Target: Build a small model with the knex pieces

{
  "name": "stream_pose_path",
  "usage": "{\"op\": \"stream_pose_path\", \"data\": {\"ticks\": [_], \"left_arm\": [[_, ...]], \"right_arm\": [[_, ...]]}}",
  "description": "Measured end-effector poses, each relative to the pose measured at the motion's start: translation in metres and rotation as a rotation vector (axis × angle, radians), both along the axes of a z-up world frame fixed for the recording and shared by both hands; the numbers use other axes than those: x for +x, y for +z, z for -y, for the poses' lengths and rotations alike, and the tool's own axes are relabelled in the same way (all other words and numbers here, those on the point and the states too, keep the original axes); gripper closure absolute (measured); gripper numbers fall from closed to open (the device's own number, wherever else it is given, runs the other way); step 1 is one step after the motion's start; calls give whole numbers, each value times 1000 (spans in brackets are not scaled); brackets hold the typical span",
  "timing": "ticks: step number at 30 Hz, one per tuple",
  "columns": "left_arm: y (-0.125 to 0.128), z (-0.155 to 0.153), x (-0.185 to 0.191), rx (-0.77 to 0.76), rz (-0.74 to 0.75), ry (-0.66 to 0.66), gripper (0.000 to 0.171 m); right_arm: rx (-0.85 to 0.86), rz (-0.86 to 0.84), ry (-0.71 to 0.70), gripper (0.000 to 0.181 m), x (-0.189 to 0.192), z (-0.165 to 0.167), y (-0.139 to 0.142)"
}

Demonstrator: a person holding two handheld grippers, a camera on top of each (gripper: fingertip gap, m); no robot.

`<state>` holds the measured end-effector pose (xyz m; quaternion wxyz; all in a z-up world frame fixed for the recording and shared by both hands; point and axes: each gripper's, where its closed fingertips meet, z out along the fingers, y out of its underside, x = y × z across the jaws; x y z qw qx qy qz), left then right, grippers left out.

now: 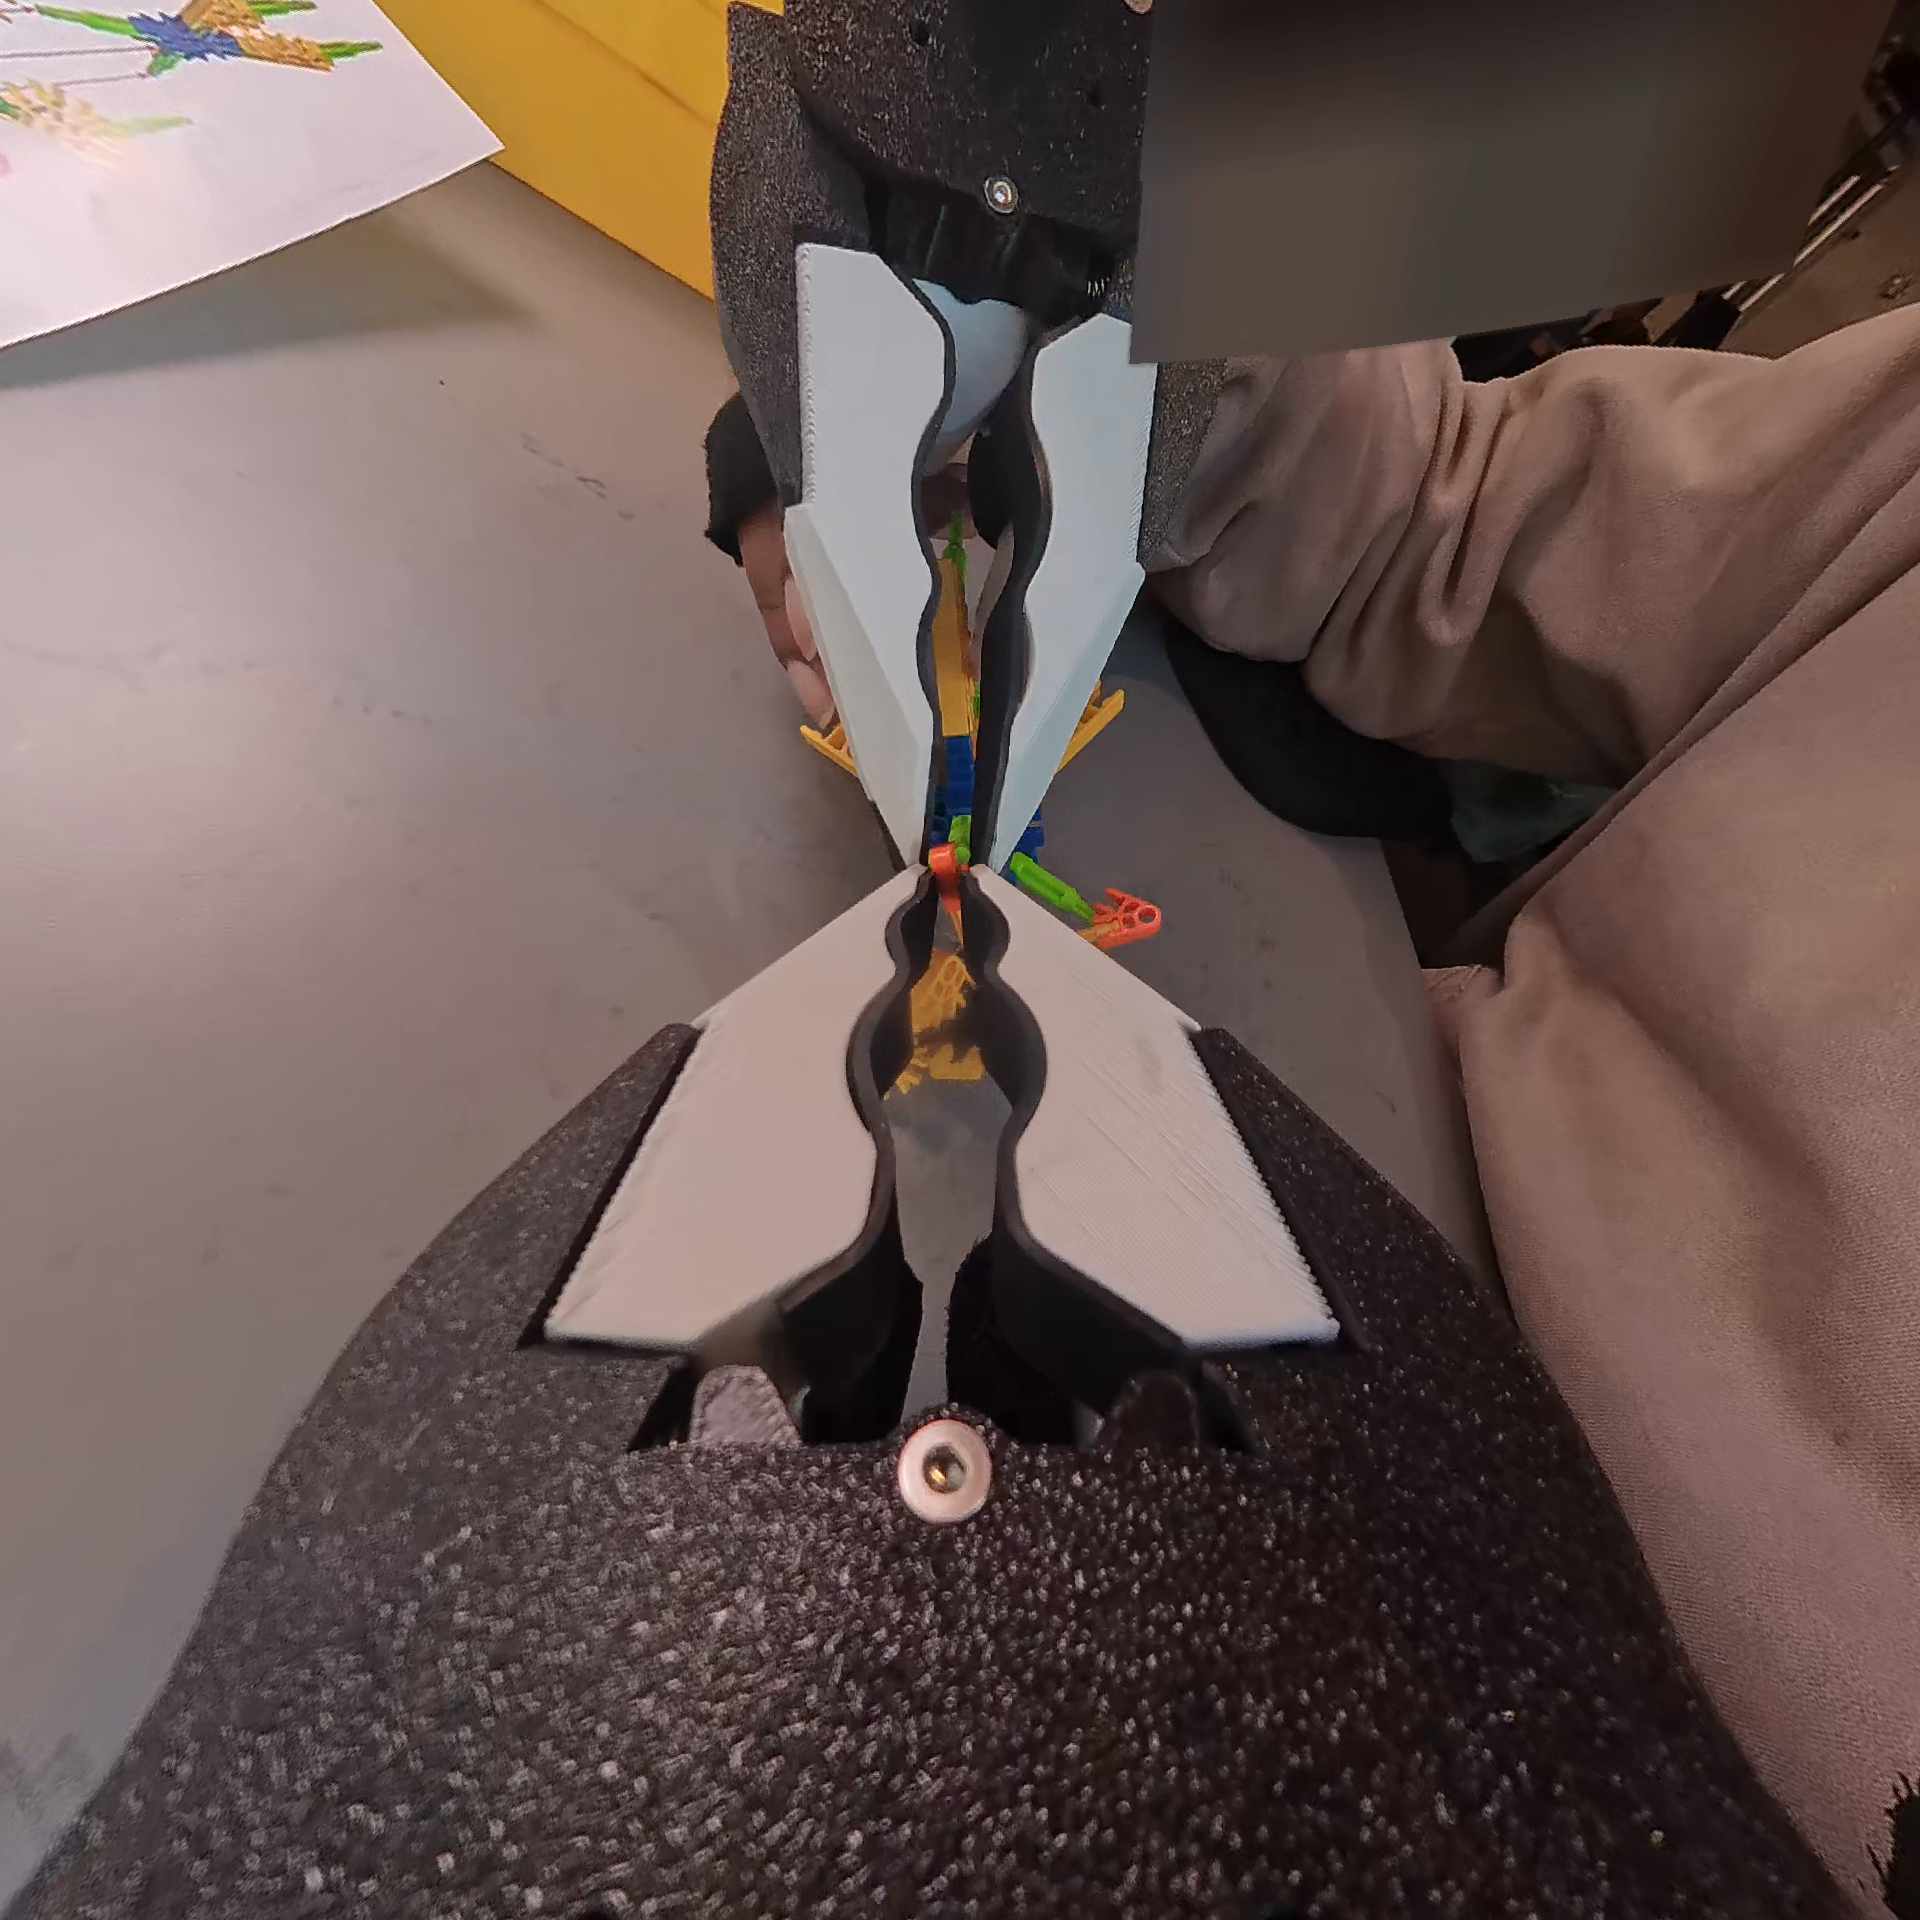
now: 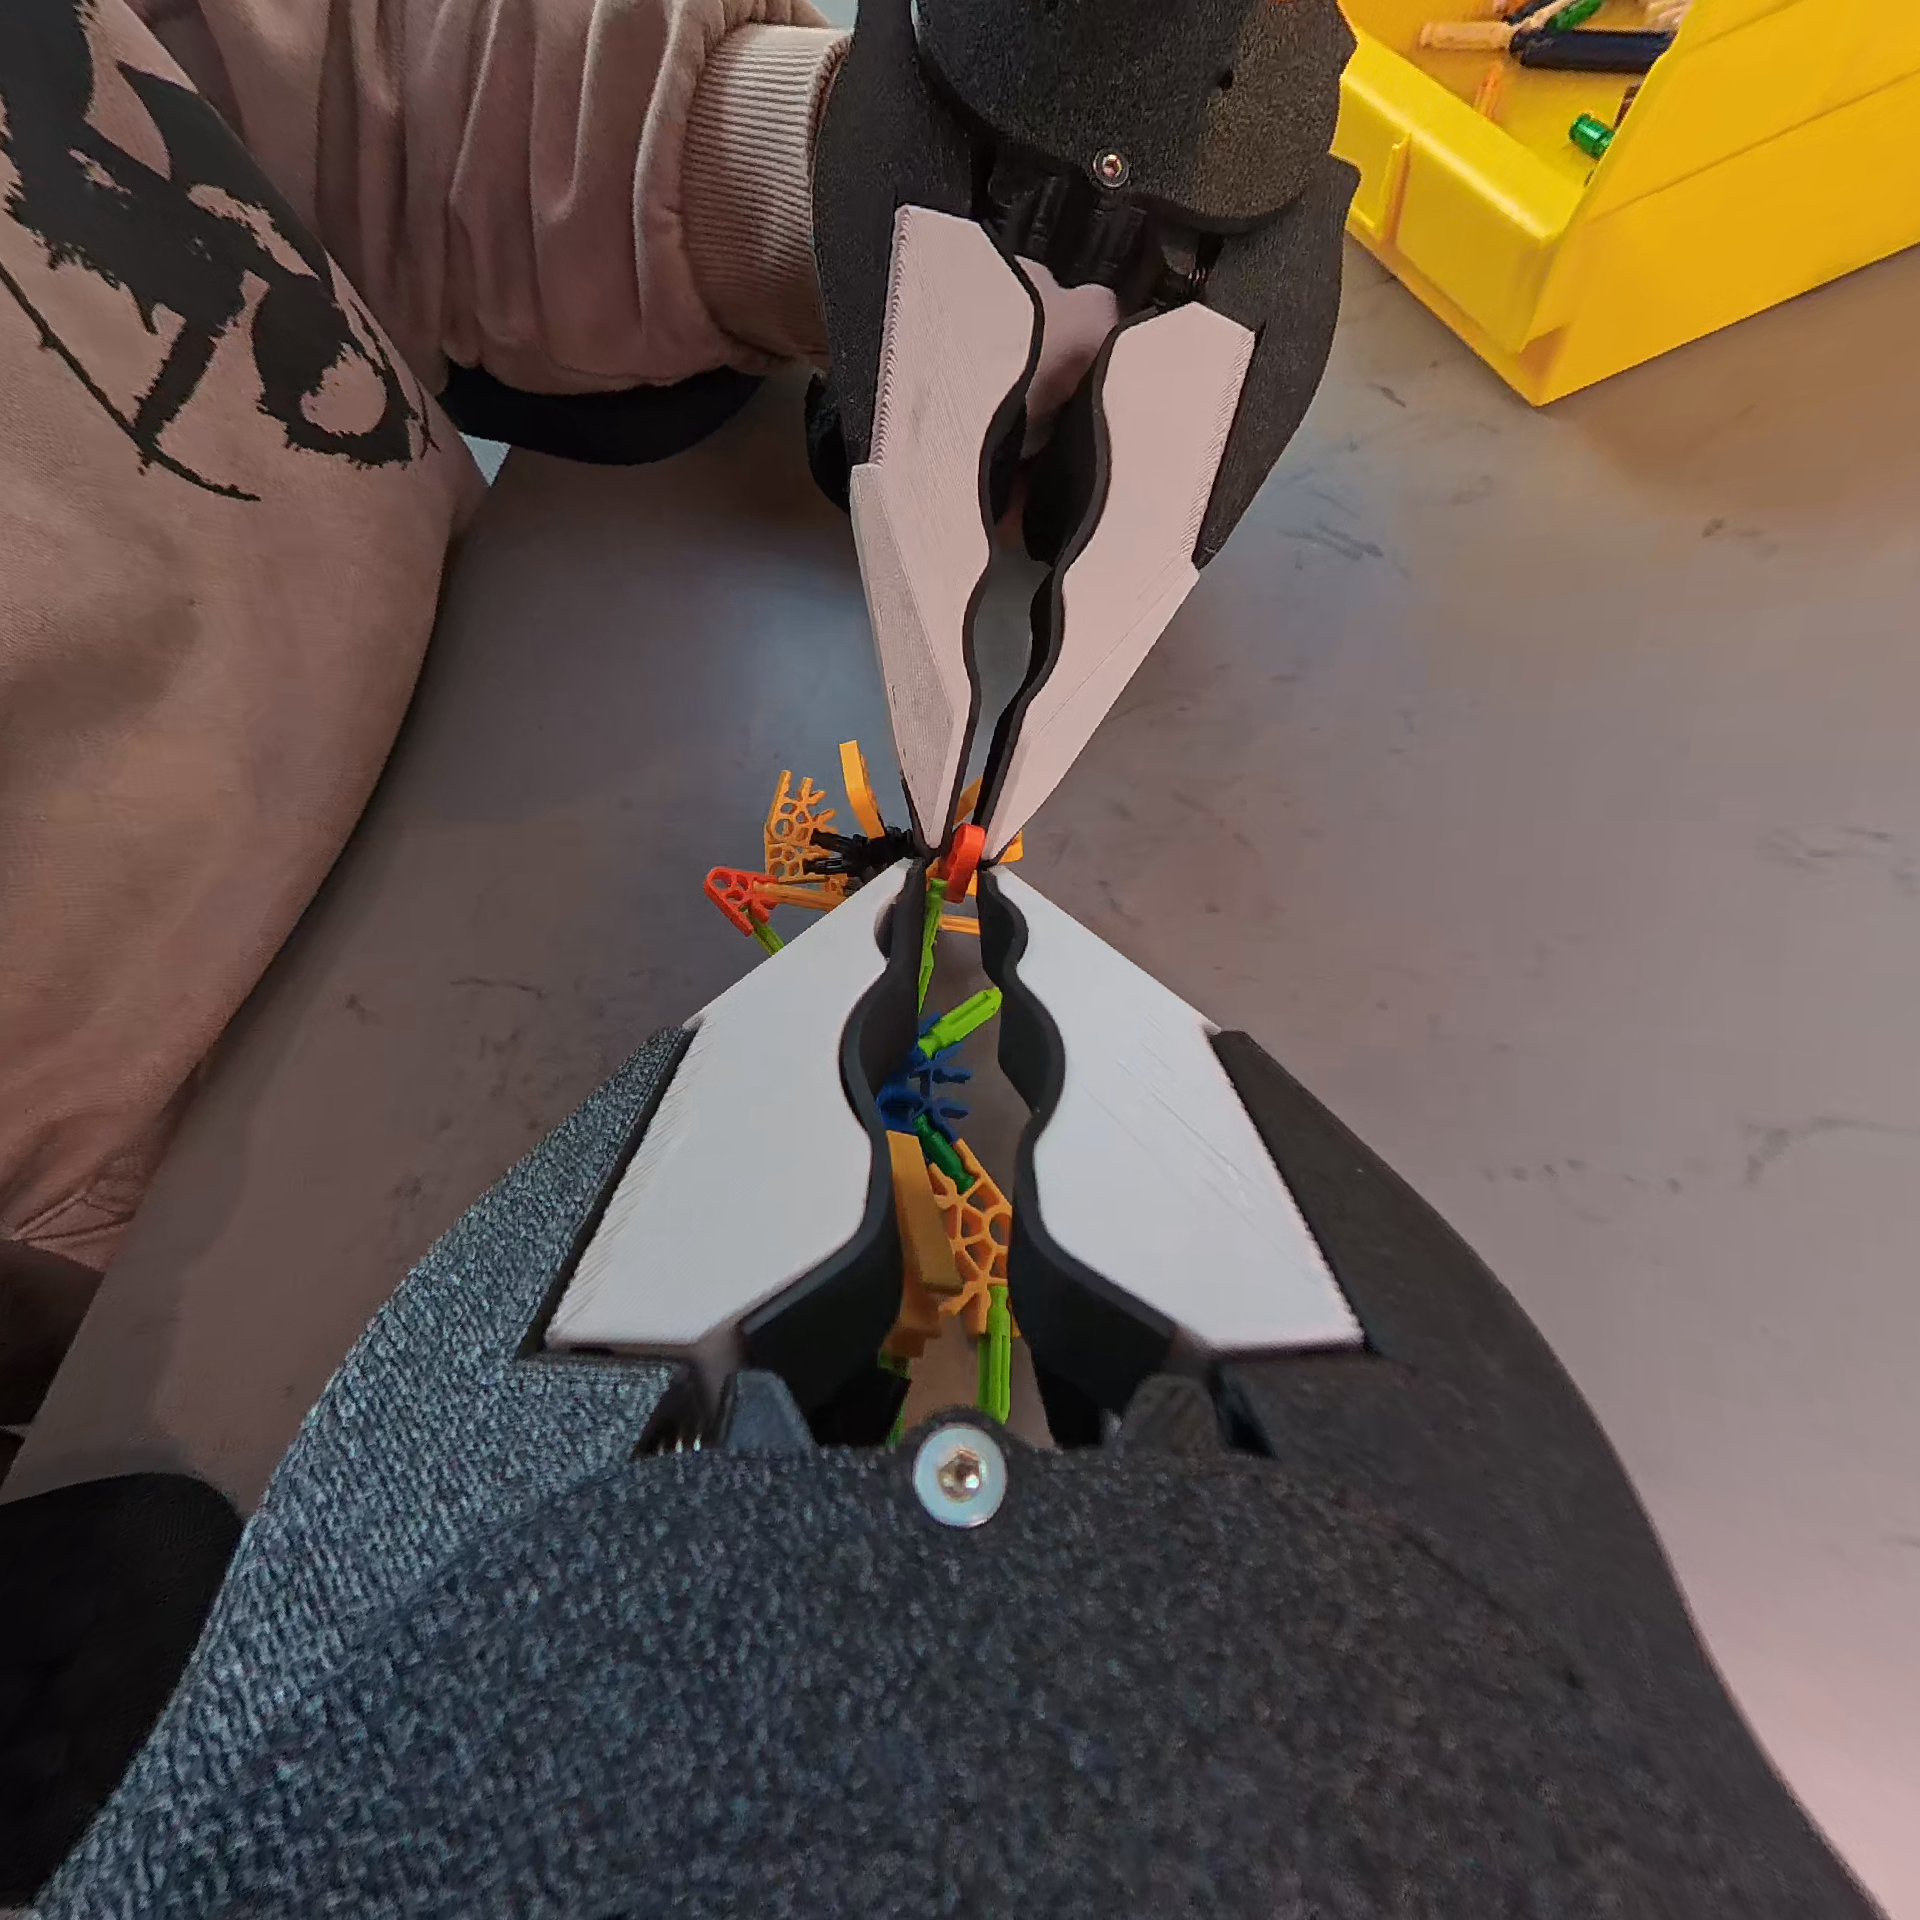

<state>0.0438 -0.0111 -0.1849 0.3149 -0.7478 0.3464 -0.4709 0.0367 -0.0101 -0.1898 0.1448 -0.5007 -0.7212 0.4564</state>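
Note:
A small toy model of yellow panels (image 2: 971,1226), blue connectors (image 2: 920,1091) and green rods lies on the grey table (image 1: 312,831). My two grippers meet tip to tip over it. My left gripper (image 1: 948,878) is shut on an orange connector (image 1: 943,860), which also shows in the right wrist view (image 2: 966,847). My right gripper (image 2: 948,883) is shut on a thin green rod (image 2: 932,914) that runs up to that connector. The right gripper shows from the top in the left wrist view (image 1: 958,842). A second orange connector (image 1: 1127,920) sits at the model's side.
A yellow parts bin (image 2: 1621,208) with several loose pieces stands at the far right. A printed sheet with a coloured picture (image 1: 208,156) lies at the far left, beside the bin (image 1: 613,135). A person's beige sleeve (image 1: 1455,540) rests along the table edge. Less than 4 cm separates the two grippers' tips.

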Motion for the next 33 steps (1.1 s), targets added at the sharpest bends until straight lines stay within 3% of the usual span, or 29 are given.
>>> {"op": "stream_pose_path", "data": {"ticks": [17, 19, 21, 26, 33], "left_arm": [[0, 3, 5, -3, 10, -10, 168], [3, 1, 4, -8, 35, 5, 168], [3, -3, 1, 0, 31, 27, 167], [2, -8, -5, -7, 38, 67, 164], [6, -14, -14, 7, 42, 110, 158]], "right_arm": [[-88, -32, 39, 179, 5, 5, 0], [-52, -55, 20, 176, 6, 0, 5], [-14, -81, -19, 161, 8, -10, 17], [139, -154, -137, 158, 29, -33, 56], [396, -157, -269, 154, 60, -5, 55]]}}
